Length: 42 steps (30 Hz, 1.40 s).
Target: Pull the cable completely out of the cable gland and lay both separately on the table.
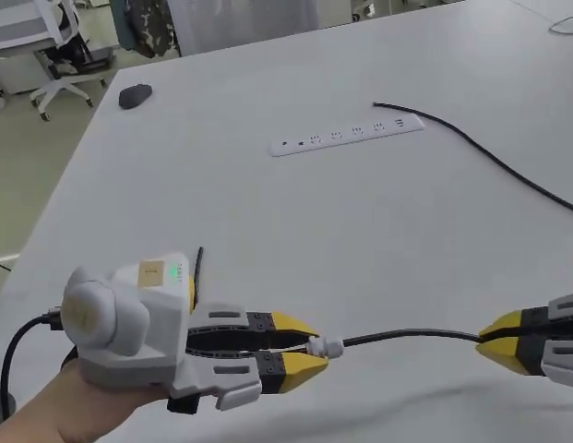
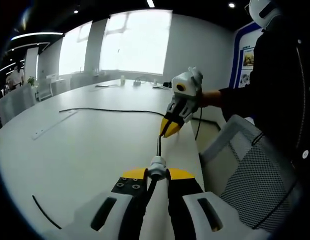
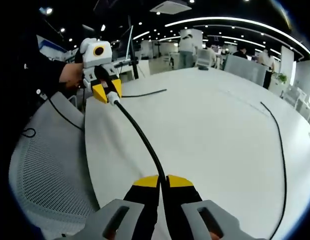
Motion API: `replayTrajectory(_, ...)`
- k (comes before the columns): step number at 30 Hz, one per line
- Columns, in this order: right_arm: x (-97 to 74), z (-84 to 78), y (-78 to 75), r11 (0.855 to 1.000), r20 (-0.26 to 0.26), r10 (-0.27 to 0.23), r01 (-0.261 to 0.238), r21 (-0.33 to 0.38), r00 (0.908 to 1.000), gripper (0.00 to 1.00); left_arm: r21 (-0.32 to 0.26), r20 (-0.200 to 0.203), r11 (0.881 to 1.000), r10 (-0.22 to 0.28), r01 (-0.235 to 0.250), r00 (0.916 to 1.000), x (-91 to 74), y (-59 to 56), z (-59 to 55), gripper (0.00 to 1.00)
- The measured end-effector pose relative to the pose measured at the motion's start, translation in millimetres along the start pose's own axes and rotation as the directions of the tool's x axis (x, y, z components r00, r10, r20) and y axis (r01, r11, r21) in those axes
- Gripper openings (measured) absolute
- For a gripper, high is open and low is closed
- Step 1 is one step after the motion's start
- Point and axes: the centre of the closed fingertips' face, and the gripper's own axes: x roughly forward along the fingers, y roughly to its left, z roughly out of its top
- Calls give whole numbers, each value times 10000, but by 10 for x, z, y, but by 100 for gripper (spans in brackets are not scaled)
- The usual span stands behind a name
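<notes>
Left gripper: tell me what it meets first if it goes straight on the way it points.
Probably the right gripper, shut on the cable that runs straight ahead from the cable gland in the left gripper; depth is unclear.

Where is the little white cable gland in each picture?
Head view: cable gland low centre, at the left gripper's tips.
Left gripper view: cable gland low centre, between its own jaws.
Right gripper view: cable gland upper left, at the left gripper's tips.
Shared landmark: the black cable running from it to the right gripper.
</notes>
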Motion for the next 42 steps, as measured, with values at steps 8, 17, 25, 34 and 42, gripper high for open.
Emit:
replayTrajectory(8,-17,-238,-152,9986,-550,-449,463,238,9975,0,114,-110,9999,31,-30,9999,-20,13,-31,15)
replayTrajectory(17,-10,-267,-235,9964,-1005,-838,824,-184,9914,6,173,-158,9998,60,-57,9999,-12,24,-38,15)
replayTrajectory(25,40,310,62,9973,283,123,-102,-728,9995,18,199,-168,9997,157,-154,9997,-15,50,-47,15)
replayTrajectory(34,234,1014,703,9629,1119,1668,-1374,-2322,9796,15,203,-105,9998,31,-29,9999,10,23,-10,15)
replayTrajectory(42,505,996,823,9513,792,1991,-1733,-2549,9768,10,320,-30,9994,-89,90,10000,45,-15,21,15)
